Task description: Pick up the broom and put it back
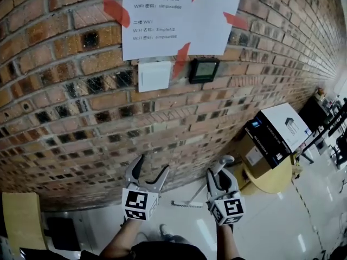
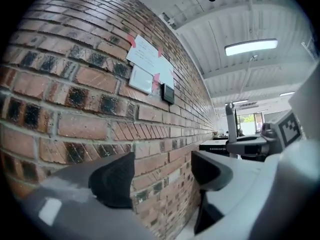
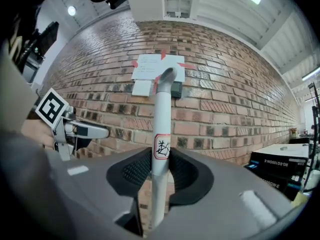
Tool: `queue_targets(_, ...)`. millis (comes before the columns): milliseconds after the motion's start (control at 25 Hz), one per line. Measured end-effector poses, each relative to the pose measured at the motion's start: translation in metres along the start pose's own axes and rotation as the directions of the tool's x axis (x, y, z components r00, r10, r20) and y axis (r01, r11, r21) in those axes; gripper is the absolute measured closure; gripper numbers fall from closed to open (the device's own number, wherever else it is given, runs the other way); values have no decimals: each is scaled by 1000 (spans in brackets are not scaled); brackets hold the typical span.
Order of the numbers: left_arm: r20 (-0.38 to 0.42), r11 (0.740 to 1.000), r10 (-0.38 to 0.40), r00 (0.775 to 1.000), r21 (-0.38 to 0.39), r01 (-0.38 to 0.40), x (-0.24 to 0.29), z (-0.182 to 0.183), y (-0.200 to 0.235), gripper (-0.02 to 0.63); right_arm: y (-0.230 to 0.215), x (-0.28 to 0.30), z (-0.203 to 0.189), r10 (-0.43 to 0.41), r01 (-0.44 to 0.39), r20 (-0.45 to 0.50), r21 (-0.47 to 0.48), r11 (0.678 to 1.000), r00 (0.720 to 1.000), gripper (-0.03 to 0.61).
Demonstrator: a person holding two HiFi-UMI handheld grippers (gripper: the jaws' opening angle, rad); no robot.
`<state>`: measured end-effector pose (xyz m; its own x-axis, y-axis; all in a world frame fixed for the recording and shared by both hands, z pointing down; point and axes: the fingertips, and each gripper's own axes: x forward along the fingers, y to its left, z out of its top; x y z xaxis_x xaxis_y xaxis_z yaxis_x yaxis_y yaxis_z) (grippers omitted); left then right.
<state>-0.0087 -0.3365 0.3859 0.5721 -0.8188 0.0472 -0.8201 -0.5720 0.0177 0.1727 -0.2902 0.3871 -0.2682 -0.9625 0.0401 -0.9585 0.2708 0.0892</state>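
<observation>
Broom handle (image 3: 161,134): the lower length is hidden behind the body of the right tool (image 3: 161,165), and the bottom edge of the right gripper view cuts it off.

Paper notices (image 1: 173,15): cut by the head view's top edge. The print is too small to read in either gripper view.

Yellow object (image 1: 21,221): cropped at the lower left, cannot be identified.

Pale item (image 1: 187,203), low beside the right tool: too small to identify.

Brick wall (image 1: 65,91) carries white paper sheets (image 1: 173,15) fixed with red tape (image 1: 116,11). Below them: a white switch plate (image 1: 154,76) and a black panel (image 1: 204,70), side by side. Glossy pale floor (image 1: 282,221). Black-and-white box (image 1: 279,131) on a round yellow table (image 1: 271,180). White ceiling with a lit strip light (image 2: 251,47).
</observation>
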Motion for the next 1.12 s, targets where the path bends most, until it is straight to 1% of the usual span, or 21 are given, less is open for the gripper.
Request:
queue_targets(160,-49,997,-51,998,51,53,18,-24,-21,256,-34,-19,-48,-17,19,-92,16,1000,996,468)
queue_targets(240,-74,994,-84,994,62,89,26,-37,-32,256,-45,-29,-75,-21,24,-144,20,1000,989,469)
queue_targets(360,-112,990,-128,985,51,134,36,-59,-46,256,-54,-40,-115,-7,12,-208,25,1000,978,469)
queue_targets(480,-144,985,-164,976,24,169,45,-80,-57,256,-64,-47,-154,16,-6,-264,39,999,965,469)
queue_targets(600,-165,981,-193,967,-3,195,53,-94,-63,256,-73,-46,-195,12,0,-336,36,999,942,469)
queue_targets(760,-190,981,-192,963,-13,193,64,-110,-60,256,-75,-28,-244,26,-8,-401,46,999,916,469)
queue_targets(880,-214,983,-183,959,-17,184,64,-118,-58,256,-68,-14,-279,64,-42,-445,60,997,893,469)
queue_targets(1000,-238,988,-154,959,-21,154,58,-127,-47,256,-57,9,-308,116,-84,-471,89,993,875,469)
queue_targets(1120,-264,995,-103,959,-22,100,49,-136,-29,256,-50,37,-334,156,-112,-491,118,987,857,469)
